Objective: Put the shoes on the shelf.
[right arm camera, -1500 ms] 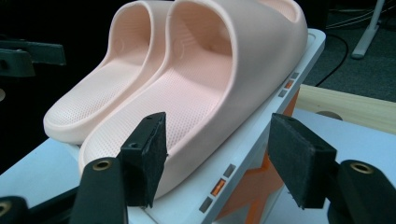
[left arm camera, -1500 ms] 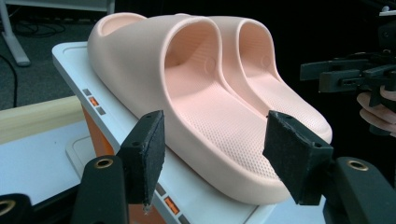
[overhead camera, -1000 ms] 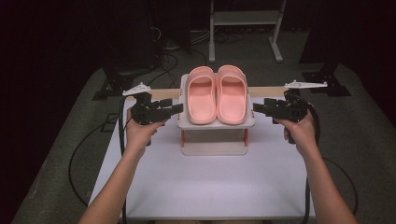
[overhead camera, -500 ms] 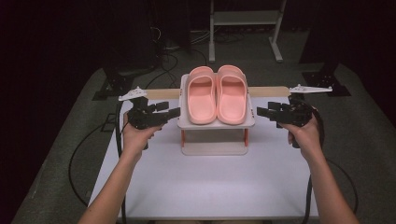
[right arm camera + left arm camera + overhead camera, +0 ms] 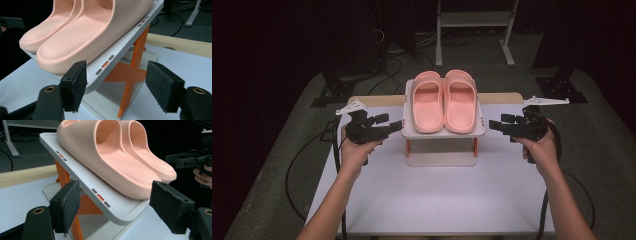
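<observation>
Both tongs drawn outward from the rack (image 5: 444,131) — left tongs (image 5: 393,125) wide, right tongs (image 5: 498,123) wide, hands level, flanking slippers (image 5: 444,101)

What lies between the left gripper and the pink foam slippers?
In the high view, bare white table and air separate left gripper from pink foam slippers on the white rack.

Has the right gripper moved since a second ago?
Yes. The right gripper has pulled back from the rack, outward to the right; a gap of table now lies between them, with its jaws open.
</observation>
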`<state>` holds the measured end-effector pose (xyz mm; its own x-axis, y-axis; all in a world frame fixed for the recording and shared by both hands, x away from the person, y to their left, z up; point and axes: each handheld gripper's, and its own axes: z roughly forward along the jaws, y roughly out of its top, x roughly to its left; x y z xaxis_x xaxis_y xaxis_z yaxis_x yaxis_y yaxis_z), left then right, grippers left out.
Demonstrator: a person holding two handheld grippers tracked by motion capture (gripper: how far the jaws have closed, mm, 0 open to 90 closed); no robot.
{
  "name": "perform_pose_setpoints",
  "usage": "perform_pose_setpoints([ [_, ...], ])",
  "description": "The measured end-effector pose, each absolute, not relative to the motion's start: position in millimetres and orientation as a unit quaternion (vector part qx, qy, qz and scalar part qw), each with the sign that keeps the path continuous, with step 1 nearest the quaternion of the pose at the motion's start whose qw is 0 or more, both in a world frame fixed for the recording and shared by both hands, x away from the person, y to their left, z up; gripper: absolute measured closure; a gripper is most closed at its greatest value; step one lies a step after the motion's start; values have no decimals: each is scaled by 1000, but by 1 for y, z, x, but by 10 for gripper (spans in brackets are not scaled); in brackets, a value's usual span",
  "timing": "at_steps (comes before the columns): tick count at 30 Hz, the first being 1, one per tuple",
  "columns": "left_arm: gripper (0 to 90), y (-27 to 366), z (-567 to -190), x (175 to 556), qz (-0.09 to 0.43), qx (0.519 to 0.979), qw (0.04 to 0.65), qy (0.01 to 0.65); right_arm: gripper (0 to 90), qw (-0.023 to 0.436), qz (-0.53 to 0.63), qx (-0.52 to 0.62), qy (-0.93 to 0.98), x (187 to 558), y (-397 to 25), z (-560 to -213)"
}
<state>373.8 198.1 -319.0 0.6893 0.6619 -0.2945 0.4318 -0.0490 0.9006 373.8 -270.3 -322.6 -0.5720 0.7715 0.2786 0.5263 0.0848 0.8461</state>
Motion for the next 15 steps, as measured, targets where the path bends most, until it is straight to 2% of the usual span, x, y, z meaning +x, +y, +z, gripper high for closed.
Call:
perform_pose_setpoints([
  [15,190,199,-333,369,102,719,573,380,316,114,505,453,725,366,-280,-337],
])
